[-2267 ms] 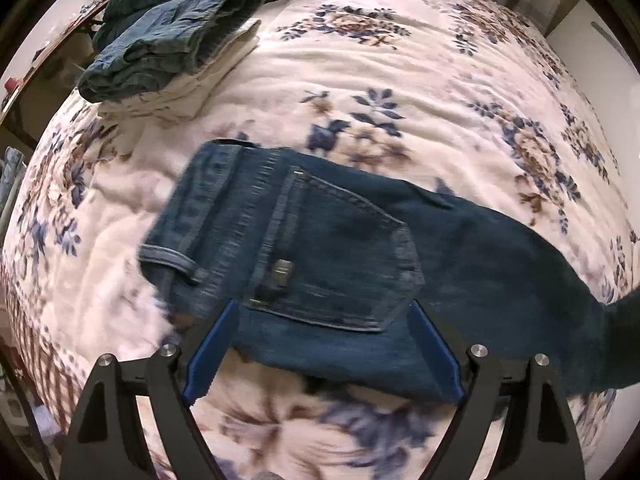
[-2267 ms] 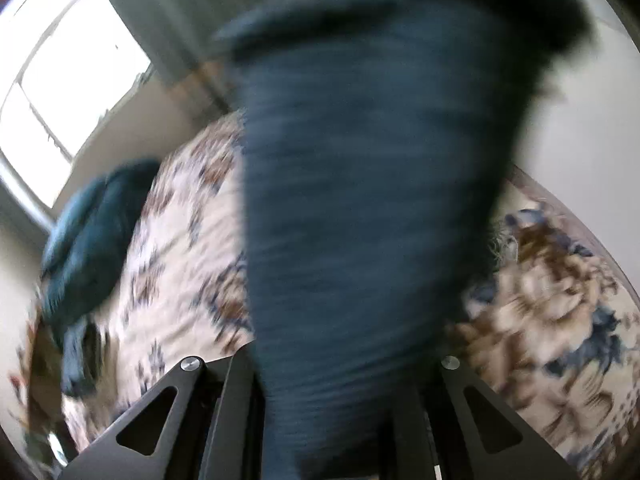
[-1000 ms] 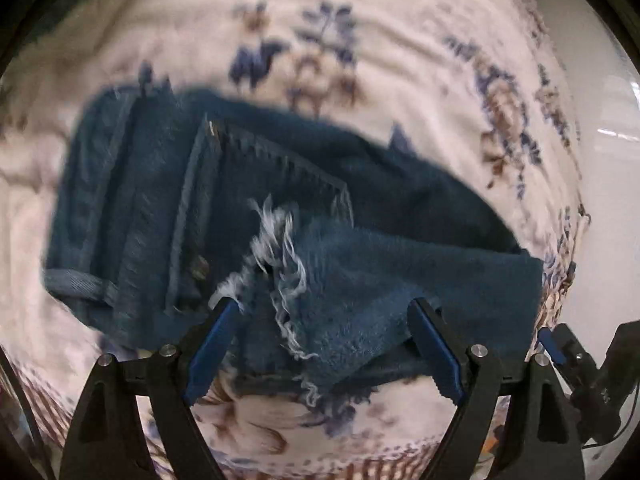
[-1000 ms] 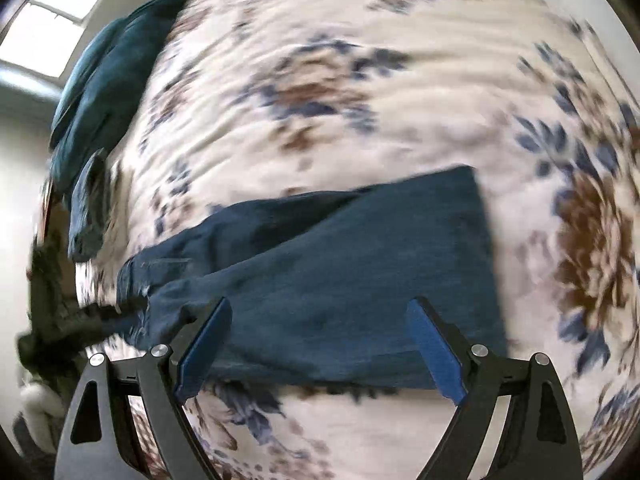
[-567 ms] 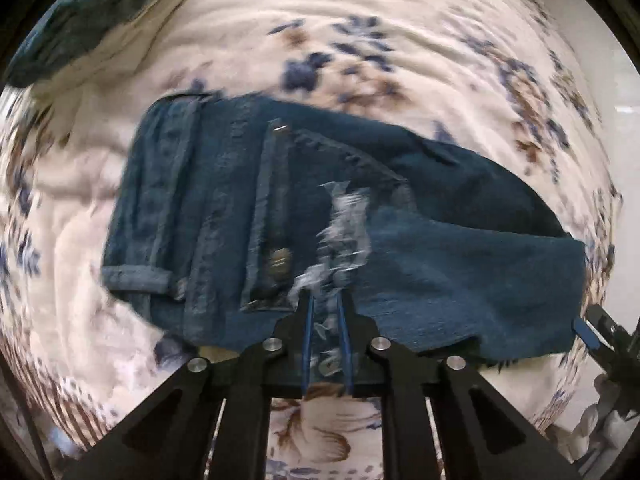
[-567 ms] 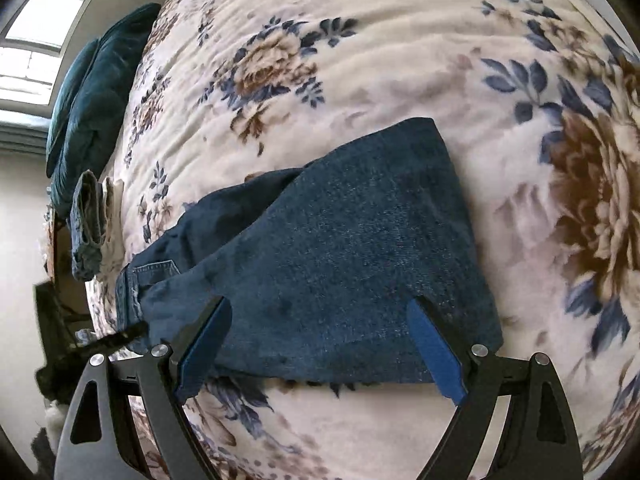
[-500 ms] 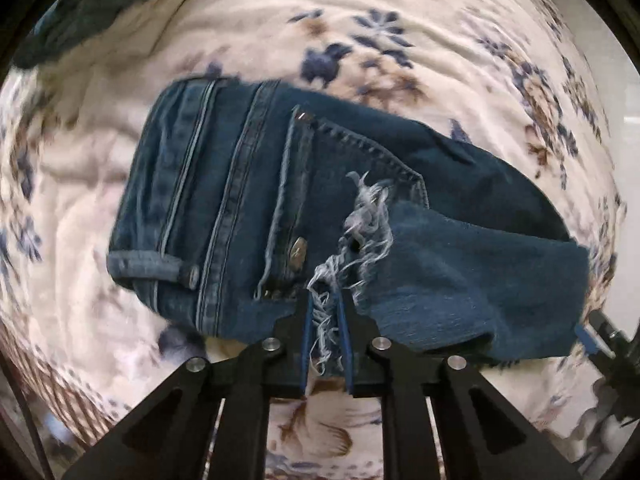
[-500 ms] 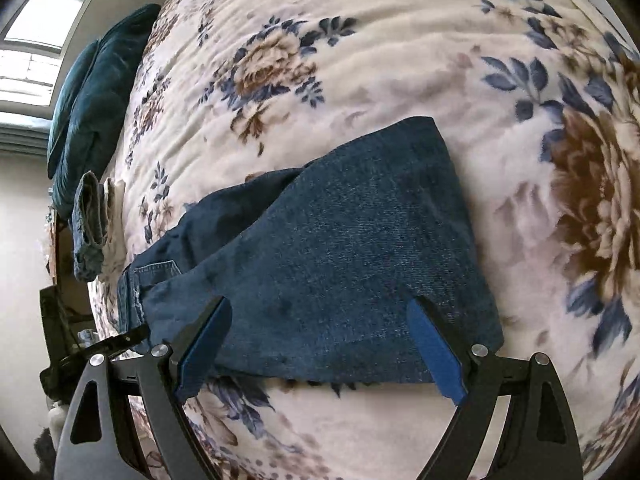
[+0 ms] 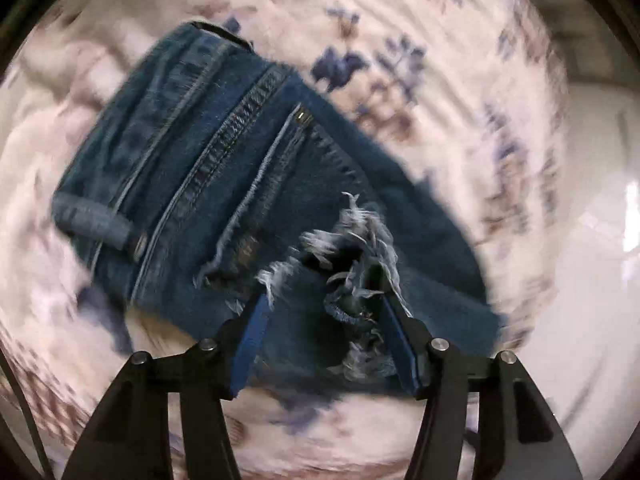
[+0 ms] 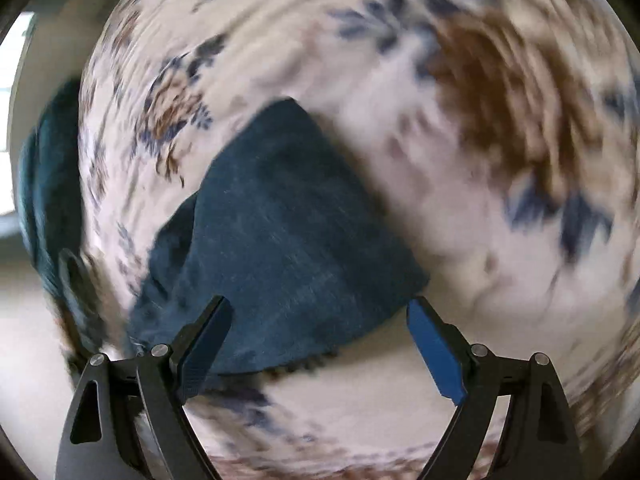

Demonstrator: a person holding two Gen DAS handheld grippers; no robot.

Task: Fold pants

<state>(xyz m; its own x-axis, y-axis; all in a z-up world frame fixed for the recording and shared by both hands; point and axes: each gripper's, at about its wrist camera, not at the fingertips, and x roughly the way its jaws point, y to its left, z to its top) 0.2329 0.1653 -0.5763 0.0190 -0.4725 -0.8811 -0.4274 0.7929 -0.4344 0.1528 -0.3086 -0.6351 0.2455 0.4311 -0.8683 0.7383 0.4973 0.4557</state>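
Dark blue jeans point(image 9: 208, 168) lie folded on the bed, waistband and back pocket at the upper left in the left wrist view. The frayed leg hem point(image 9: 352, 236) rests on top near the pocket. My left gripper point(image 9: 323, 298) stands over that hem with its jaws opening; the fringe lies loose between the blue pads, not pinched. In the right wrist view, which is blurred, the folded end of the jeans point(image 10: 280, 220) lies just ahead of my right gripper point(image 10: 319, 304), which is open wide with denim between and under its fingers, apart from both pads.
A cream floral bedspread point(image 9: 400, 20) lies under everything. The bed's edge and a pale glossy floor point(image 9: 592, 240) show at the right of the left wrist view. A dark teal cushion or blanket point(image 10: 44, 184) sits at the far left of the right wrist view.
The left gripper, shut on the frayed hem half a second ago, now has its jaws apart and has rolled. The right gripper has dropped closer to the jeans and rolled, still open.
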